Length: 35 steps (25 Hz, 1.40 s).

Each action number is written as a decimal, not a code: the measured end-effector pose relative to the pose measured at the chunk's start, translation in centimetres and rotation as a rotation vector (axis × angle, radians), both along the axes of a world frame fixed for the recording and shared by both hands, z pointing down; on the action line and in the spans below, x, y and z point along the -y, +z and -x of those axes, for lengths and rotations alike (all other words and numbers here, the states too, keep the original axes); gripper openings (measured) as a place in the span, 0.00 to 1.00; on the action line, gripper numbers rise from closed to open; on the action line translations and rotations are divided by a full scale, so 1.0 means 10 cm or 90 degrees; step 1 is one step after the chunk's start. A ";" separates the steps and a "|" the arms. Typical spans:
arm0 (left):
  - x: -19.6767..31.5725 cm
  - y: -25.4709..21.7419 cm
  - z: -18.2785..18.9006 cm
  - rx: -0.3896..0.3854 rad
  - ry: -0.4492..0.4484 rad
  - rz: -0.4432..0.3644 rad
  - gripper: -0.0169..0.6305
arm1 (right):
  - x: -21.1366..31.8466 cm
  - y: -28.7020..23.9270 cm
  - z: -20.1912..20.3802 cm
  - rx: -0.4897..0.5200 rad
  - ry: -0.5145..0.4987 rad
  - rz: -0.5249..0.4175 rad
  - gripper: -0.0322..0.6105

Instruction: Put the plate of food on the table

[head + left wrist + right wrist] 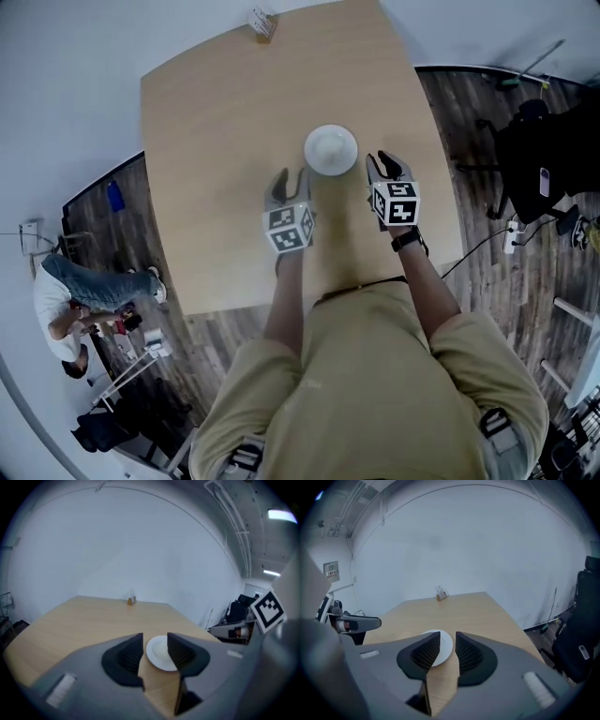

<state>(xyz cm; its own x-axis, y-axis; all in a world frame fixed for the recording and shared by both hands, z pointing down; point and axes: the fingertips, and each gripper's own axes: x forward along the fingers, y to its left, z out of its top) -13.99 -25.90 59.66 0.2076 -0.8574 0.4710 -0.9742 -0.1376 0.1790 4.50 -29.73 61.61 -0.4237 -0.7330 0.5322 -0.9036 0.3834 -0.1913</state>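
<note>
A white round plate [331, 149] rests on the light wooden table [216, 141], a little beyond both grippers. My left gripper [290, 180] hovers just near and left of it, jaws apart with nothing between them; the plate [160, 652] shows through the gap in the left gripper view. My right gripper [386, 164] hangs just right of the plate, also open and empty; the plate [440, 646] lies ahead of its jaws. Neither gripper touches the plate. No food is visible on it.
A small holder with items [262, 22] stands at the table's far edge. A crouching person [70, 300] is on the dark wood floor at the left. A black chair [544, 159] and cables sit at the right.
</note>
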 end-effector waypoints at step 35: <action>-1.67 -1.60 -0.02 0.087 0.028 -0.261 0.03 | -1.75 -1.90 0.17 -0.008 0.017 -0.322 0.06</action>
